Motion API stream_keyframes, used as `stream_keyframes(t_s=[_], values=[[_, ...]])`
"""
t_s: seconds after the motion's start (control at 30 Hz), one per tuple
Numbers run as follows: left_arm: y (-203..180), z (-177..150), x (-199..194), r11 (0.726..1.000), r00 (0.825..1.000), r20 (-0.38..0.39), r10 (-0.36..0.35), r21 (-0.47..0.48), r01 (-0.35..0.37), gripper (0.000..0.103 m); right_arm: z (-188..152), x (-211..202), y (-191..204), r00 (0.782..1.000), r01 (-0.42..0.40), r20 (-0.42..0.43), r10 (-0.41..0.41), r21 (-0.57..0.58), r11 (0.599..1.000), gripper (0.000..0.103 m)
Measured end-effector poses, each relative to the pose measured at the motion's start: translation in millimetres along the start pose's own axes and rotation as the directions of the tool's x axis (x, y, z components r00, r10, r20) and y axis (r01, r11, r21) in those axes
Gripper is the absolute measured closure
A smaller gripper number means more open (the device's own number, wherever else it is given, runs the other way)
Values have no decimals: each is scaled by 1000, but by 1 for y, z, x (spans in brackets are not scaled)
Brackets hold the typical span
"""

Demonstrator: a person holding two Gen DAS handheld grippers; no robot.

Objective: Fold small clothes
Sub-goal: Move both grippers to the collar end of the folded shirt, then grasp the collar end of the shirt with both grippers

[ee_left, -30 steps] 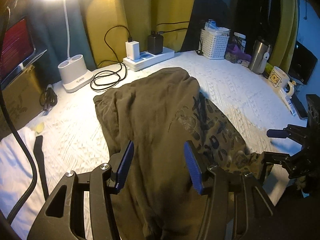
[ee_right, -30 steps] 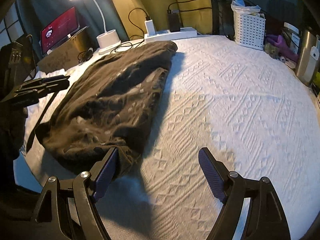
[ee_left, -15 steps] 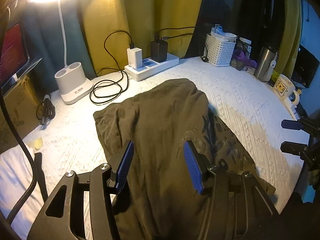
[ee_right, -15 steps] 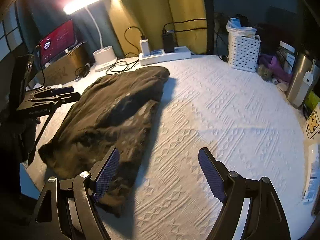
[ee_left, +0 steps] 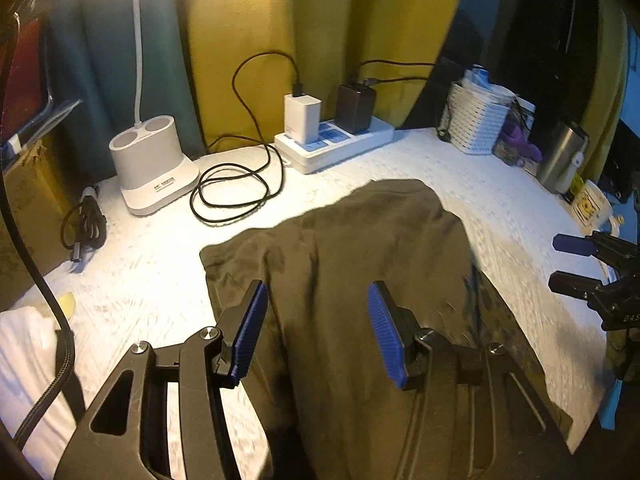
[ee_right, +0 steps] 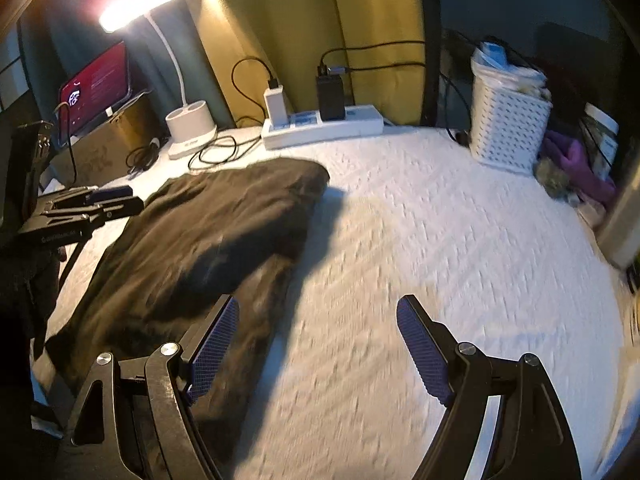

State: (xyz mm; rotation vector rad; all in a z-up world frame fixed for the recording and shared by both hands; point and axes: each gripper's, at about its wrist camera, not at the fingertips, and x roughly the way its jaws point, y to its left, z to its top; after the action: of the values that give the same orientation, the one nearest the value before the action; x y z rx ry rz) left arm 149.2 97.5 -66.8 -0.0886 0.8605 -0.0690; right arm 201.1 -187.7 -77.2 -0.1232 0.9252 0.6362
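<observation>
Both claws have drawn back from the olive garment (ee_left: 360,264), which lies half-folded on the white bench (ee_right: 440,240), so my left claw (ee_left: 316,332) hangs part-open and empty above it and my right claw (ee_right: 320,344) wide, presumably lining up the next fold.

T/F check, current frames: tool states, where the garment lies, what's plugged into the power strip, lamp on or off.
1. Both tools are open and hold nothing: left tool, right tool. True.
2. The dark garment lies on the white bedspread. True.
3. The power strip has nothing plugged in. False: a white charger and a black charger sit in it.
4. The desk lamp is off. False: it is lit.
</observation>
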Motion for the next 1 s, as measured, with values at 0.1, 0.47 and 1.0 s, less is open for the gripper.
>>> stream_keyframes(t_s=[0.1,0.47,1.0], values=[[7,6,15,1000,1000,-9,-3,-7,3,51,16,17,-4,1000,-9,5,9,-3,1000,21],[30,14,69,1000,995,-100,11,-1,-11,51,70,105,-26,991,-125,-36,126,34,992,53],[35,19,49,1000,999,33,14,7,-15,93,113,147,-10,964,-264,-37,264,13,965,89]])
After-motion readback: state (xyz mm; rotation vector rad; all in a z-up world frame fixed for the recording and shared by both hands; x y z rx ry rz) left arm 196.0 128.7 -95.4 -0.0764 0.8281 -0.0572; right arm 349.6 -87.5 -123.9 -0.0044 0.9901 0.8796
